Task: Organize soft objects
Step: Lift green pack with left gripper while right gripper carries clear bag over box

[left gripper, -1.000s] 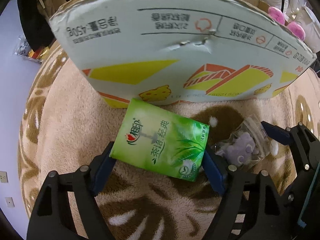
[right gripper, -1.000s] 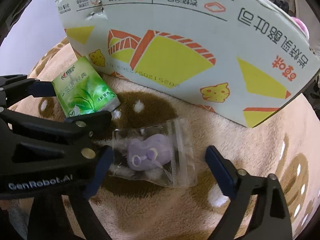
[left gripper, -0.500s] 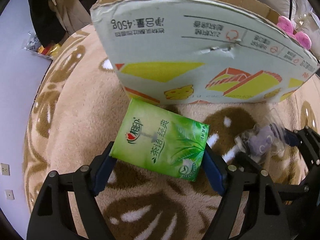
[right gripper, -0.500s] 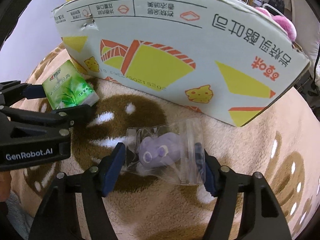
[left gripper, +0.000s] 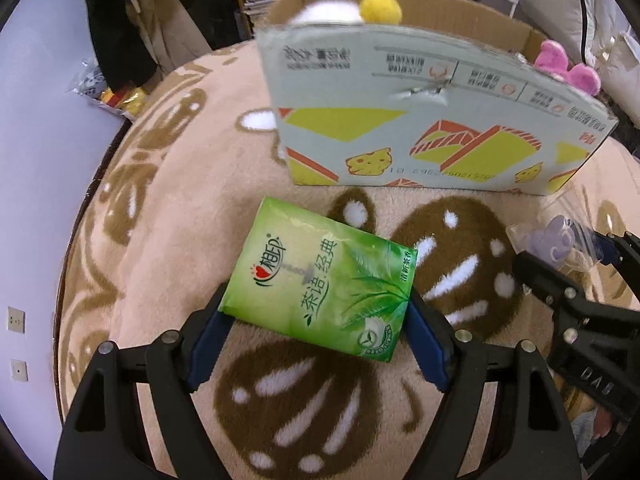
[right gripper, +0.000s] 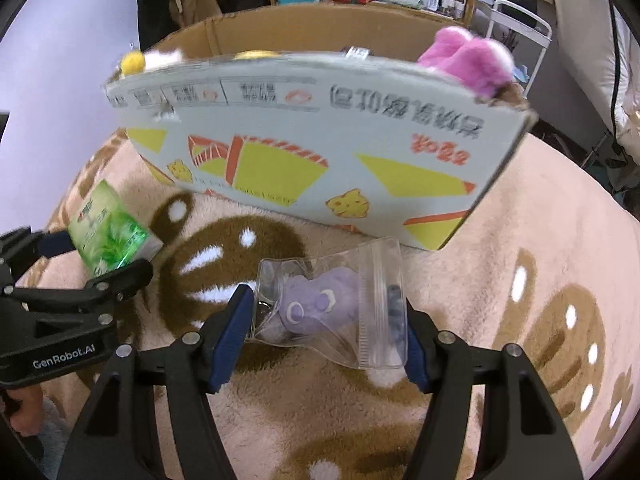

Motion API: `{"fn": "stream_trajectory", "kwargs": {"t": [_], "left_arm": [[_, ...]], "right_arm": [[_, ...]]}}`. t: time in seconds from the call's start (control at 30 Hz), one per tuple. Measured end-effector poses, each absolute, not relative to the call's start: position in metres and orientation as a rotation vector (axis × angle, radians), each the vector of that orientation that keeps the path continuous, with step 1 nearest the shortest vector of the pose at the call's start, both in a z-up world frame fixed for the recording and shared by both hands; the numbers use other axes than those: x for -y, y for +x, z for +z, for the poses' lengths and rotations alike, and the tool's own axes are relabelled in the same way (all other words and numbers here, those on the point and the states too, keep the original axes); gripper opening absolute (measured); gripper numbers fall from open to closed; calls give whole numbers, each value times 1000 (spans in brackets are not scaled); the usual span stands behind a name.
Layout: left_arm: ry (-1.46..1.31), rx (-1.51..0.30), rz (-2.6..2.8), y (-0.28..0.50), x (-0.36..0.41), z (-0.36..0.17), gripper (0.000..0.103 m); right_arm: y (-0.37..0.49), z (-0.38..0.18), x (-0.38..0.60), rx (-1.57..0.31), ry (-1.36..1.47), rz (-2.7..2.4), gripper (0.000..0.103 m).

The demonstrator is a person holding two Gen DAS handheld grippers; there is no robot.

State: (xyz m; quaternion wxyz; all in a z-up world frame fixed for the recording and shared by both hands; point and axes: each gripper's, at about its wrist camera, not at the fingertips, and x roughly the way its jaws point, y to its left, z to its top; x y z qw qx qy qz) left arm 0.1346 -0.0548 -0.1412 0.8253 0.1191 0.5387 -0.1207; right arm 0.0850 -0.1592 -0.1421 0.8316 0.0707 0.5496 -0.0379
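Two items held: left hand-held gripper [left gripper: 316,320] pinching green tissue pack [left gripper: 320,280], right hand-held gripper [right gripper: 326,330] pinching bagged purple plush [right gripper: 320,304] (both above the blanket), open cardboard box [right gripper: 320,152] at twelve o'clock.

Soft, even indoor light is filling both views, leaving only faint shadows. Fisheye distortion is bowing the cardboard box [right gripper: 320,148] and darkening the corners. Motion blur is smearing its printed lettering and the pink plush toy [right gripper: 468,60] in the right wrist view.
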Motion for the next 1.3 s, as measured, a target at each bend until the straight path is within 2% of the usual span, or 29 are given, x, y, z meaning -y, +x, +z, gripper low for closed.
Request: {"fn": "stream_trajectory", "kwargs": {"t": [0.3,0.83,1.3], "left_arm": [[291,-1009,-218,99,49,-106,79],[213,-602,-174,77,33,-21,79],[254,-477,-206,110,63,63,79]], "right_arm": [[62,-89,170,-1046,193,-93,71],[58,-1,178,-764,191,-104,71],[103,70,194,-627,178,-82,71]]}}
